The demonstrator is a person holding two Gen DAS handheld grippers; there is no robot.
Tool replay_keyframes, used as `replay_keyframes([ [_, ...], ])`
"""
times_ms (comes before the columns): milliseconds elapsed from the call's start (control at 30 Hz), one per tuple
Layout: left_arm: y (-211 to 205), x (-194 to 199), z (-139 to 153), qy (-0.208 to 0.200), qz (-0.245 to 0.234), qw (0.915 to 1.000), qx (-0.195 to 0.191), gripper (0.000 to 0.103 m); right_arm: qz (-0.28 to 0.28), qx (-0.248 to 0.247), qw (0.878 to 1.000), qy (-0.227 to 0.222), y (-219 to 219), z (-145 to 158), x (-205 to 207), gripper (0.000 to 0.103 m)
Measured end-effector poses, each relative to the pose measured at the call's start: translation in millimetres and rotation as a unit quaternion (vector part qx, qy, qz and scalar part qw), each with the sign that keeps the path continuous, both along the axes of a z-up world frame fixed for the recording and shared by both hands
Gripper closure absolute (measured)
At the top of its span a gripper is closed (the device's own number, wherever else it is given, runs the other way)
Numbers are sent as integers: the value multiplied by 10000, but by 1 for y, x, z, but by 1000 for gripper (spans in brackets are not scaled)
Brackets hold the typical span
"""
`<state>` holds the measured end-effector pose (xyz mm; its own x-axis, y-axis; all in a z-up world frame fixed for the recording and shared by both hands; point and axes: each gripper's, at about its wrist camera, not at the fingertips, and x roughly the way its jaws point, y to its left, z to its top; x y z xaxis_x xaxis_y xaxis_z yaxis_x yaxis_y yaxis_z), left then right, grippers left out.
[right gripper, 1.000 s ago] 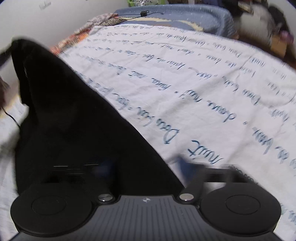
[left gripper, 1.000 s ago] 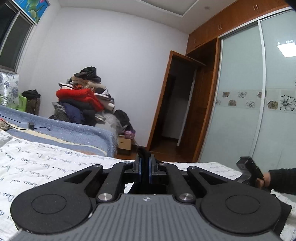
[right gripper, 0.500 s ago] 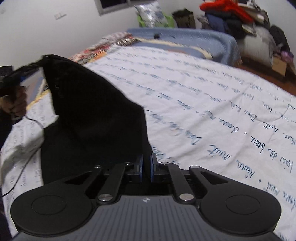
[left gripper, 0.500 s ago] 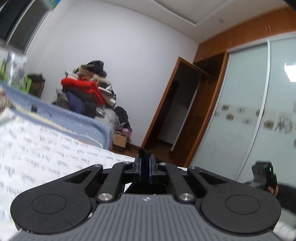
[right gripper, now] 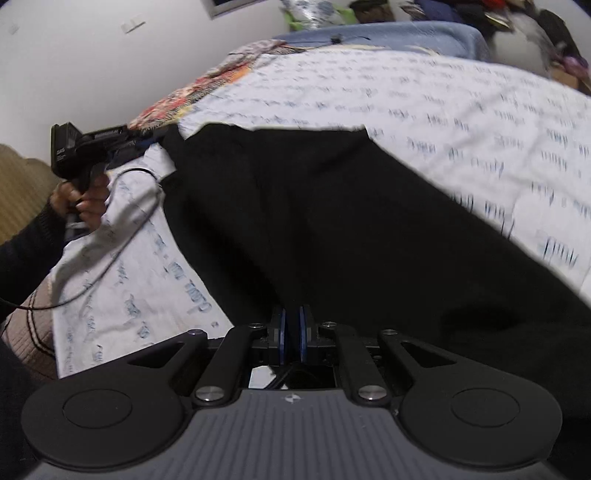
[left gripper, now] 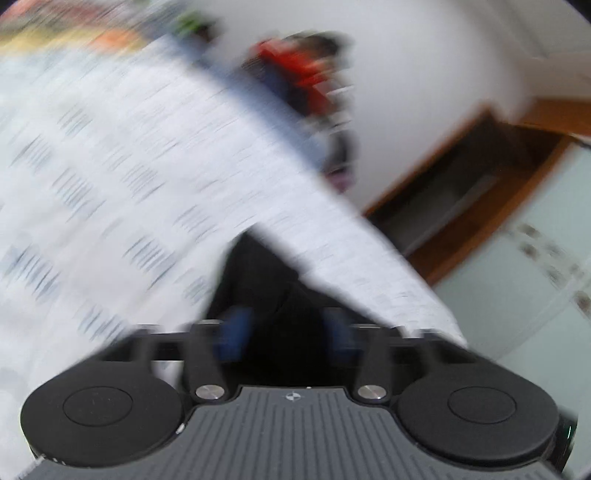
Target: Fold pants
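The black pants lie spread across the white bedsheet with blue script. My right gripper is shut on the near edge of the pants. In the right wrist view my left gripper sits at the far left corner of the pants, low over the sheet, and I cannot tell if it still touches the fabric. In the blurred left wrist view my left gripper has its blue pads apart, with black pants fabric between and beyond them.
A patterned quilt and a blue blanket lie at the bed's far side. A clothes pile stands by the wall. A wooden doorway and frosted wardrobe doors are on the right. A cable trails over the sheet.
Both grippers have lowered the pants from hanging in the air onto the bed. The left gripper has tipped down toward the sheet and its pads have opened. The right gripper stays shut.
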<state>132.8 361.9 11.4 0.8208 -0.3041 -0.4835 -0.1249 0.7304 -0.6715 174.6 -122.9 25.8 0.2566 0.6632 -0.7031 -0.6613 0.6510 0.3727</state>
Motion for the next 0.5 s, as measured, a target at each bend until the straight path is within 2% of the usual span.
replay_keyframes([
  [33,6,-6,-3,115,158,9997,-151,30,-57,42,10000,12,1,-3,1,96],
  [167,16,-31,10,130,391,9981,-463,30,-137,182,9997,-21,6,-2,2,96],
  [233,19,-45,12,151,518,9945,-898,30,-155,253,9995,-79,7,2,2,96],
  [267,18,-54,8,192,577,9906,-1223,30,-165,314,9993,-105,7,5,4,96],
  [367,9,-66,-5,330,829,9718,-2183,30,-278,532,9981,-133,5,13,11,96],
  [433,6,-69,-10,335,1034,9619,-2511,29,-332,642,9973,-130,4,16,16,96],
  [500,6,-66,-16,390,1130,9554,-2699,29,-358,701,9968,-135,4,19,19,96],
])
